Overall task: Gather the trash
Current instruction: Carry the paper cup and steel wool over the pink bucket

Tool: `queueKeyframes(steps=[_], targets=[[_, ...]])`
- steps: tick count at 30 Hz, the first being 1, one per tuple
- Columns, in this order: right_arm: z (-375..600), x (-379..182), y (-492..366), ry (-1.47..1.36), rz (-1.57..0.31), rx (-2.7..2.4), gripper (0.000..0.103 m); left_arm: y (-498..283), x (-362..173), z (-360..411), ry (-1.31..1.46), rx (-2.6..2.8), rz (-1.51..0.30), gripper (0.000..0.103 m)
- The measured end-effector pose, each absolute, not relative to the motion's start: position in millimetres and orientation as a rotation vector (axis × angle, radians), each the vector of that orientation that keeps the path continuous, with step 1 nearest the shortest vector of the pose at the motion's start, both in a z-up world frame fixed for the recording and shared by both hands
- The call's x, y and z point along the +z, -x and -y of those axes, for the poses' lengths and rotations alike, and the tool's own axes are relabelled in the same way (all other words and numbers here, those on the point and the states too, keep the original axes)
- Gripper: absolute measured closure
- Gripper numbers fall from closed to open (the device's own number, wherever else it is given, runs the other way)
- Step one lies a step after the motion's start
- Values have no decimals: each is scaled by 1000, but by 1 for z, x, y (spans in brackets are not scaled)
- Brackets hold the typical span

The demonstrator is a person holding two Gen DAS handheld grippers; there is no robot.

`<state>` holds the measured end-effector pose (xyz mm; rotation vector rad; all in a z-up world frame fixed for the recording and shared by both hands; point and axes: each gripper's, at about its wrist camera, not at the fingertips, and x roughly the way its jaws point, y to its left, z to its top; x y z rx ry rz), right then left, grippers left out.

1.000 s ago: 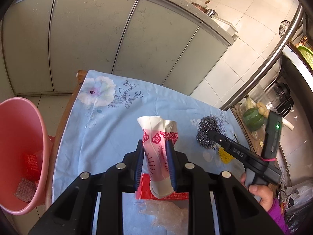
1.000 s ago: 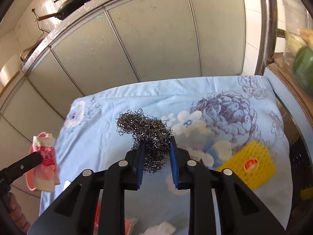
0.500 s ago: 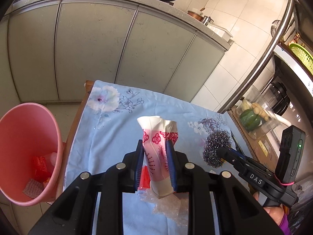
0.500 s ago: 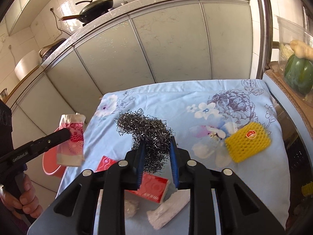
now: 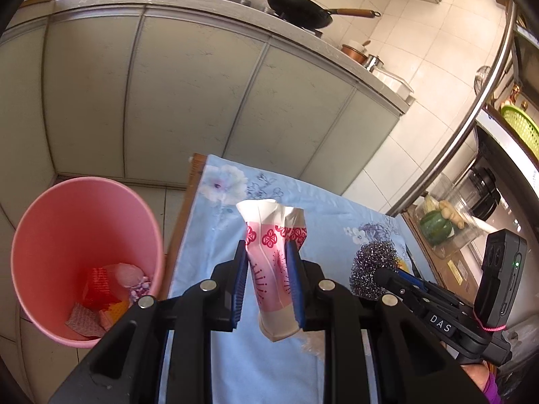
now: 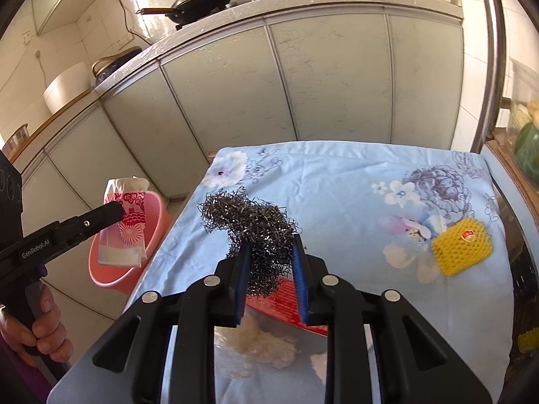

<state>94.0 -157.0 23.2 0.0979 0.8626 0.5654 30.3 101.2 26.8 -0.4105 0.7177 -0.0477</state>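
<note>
Kitchen surroundings around your work table

You have pale green cabinet doors (image 6: 303, 77) under a grey counter (image 5: 209, 10), two black woks (image 5: 299, 8) on the stove, a copper pot (image 5: 353, 52), a green basket (image 5: 520, 124) at right, and a floral blue tablecloth (image 6: 353, 181) covering the table.

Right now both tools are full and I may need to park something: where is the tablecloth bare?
The far half of the tablecloth is bare. The right edge holds a yellow foam net. The near edge is crowded: red packet, crumpled plastic.
</note>
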Motion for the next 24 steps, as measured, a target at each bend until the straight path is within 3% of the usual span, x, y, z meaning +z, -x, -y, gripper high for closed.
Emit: queueKeyframes(steps=[24], targets=[[8,31,-74,26,-897,826,79,35,5,-241,510,246,-687,81]])
